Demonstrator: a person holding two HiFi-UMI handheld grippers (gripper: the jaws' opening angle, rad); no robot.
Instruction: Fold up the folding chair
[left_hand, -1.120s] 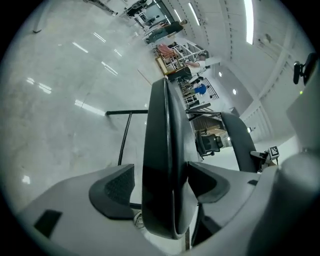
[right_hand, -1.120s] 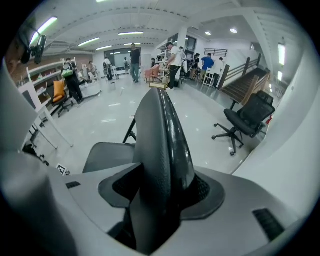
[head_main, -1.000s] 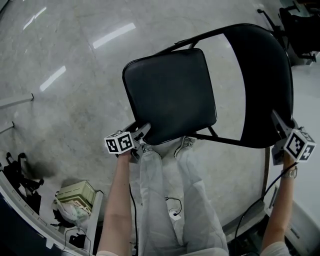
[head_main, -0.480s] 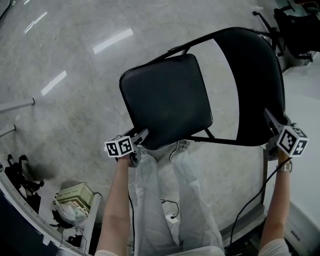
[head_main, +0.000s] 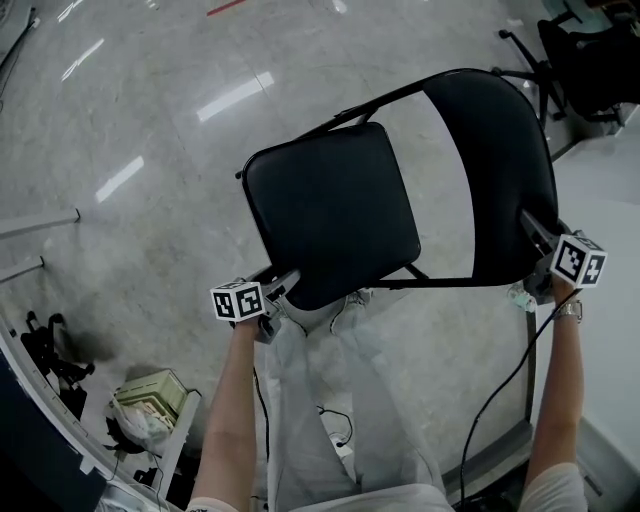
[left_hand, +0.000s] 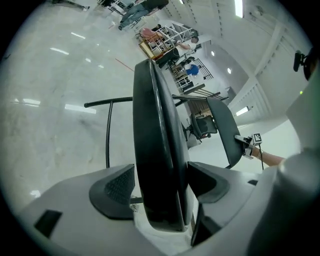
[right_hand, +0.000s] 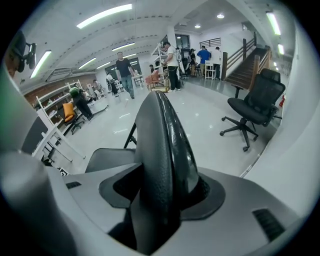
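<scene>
Looking steeply down on a black folding chair, standing on a pale, glossy floor right in front of the person's legs. Not yet folded flat: seat and backrest well apart, joined by thin black tubing. Seat tilted, one corner nearest the legs; backrest off toward the right of the head view.

Left gripper clamped on that near corner of the seat. Edge-on in the left gripper view, the padded slab filling the gap, with a textured pad pressed against each face.

Right gripper clamped likewise on the near edge of the backrest. Jaws spread wide by the thick panel and bearing on both sides of it, as seen in the right gripper view.

A marker cube sitting behind each pair of jaws, bare forearms reaching in from the bottom of the head view. A dark cable hanging below the right forearm.

Around the chair: a green box at lower left, a black office chair at upper right. Farther off in the right gripper view: people standing in a bright hall, shelving on the left, a staircase at the back right.
</scene>
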